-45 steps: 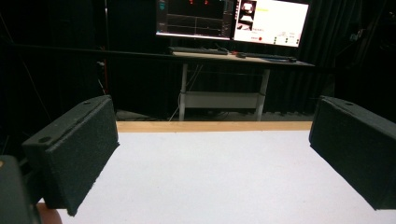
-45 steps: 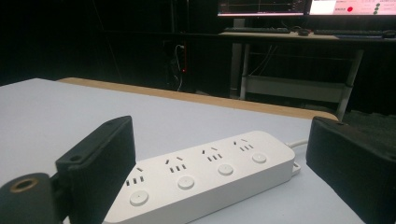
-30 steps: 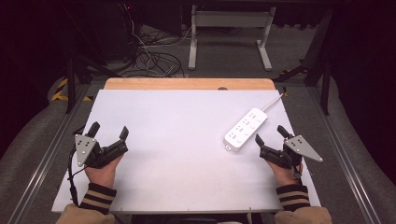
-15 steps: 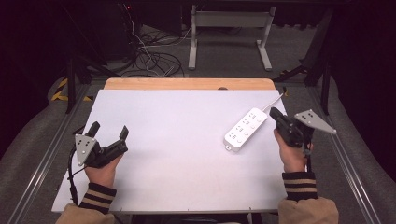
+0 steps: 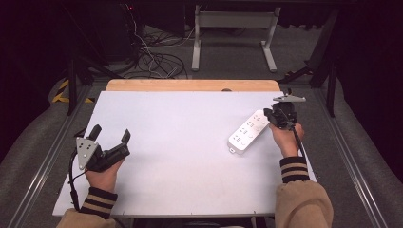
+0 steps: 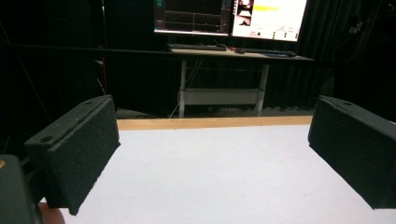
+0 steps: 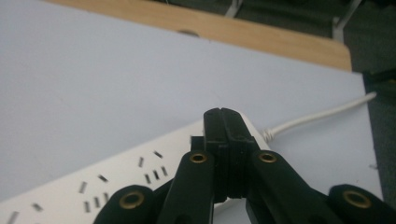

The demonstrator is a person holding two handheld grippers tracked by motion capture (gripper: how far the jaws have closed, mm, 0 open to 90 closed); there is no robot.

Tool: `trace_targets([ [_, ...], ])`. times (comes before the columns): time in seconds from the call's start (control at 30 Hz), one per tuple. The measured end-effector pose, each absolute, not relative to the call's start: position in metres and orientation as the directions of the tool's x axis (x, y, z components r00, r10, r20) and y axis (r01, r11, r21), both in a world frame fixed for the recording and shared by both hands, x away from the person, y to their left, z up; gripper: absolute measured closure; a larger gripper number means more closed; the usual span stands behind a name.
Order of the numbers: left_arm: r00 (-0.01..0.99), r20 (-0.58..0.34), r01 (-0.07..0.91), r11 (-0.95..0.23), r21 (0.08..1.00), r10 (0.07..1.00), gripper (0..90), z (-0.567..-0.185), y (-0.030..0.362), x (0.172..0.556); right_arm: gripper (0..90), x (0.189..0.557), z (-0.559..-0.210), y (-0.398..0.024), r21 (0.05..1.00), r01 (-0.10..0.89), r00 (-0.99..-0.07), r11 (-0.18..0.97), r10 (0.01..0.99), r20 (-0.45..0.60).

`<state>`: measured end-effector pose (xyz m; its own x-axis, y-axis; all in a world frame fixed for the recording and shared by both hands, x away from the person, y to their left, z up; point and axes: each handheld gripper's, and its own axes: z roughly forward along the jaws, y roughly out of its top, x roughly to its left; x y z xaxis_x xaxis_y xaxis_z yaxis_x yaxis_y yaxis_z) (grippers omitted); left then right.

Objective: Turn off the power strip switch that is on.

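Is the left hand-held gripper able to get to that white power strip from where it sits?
Probably yes, though not right away. The left hand-held gripper sits open across the table from the power strip, with bare surface between. The right hand-held gripper, jaws shut, is at the strip's far end.

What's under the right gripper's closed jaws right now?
The cord end of the white power strip lies under the shut right gripper, with its cable trailing away. Whether the tips touch it is hidden.
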<state>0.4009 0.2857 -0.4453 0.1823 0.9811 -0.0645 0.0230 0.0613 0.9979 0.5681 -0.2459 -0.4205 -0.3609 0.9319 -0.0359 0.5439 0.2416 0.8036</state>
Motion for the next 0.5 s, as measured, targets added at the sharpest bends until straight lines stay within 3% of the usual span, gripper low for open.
trace_targets([
  [0.2, 0.18, -0.061, 0.023, 0.058, 0.998, 0.982, 2.6, -0.446, 0.288, 0.396, 90.0, 0.582, -0.448, -0.25, 0.746, 0.605, -0.36, 0.279, 0.931, -0.056],
  [0.5, 0.173, -0.067, 0.026, 0.064, 0.998, 0.983, 2.7, -0.446, 0.29, 0.395, 90.0, 0.583, -0.453, -0.248, 0.732, 0.609, -0.378, 0.304, 0.923, -0.069],
])
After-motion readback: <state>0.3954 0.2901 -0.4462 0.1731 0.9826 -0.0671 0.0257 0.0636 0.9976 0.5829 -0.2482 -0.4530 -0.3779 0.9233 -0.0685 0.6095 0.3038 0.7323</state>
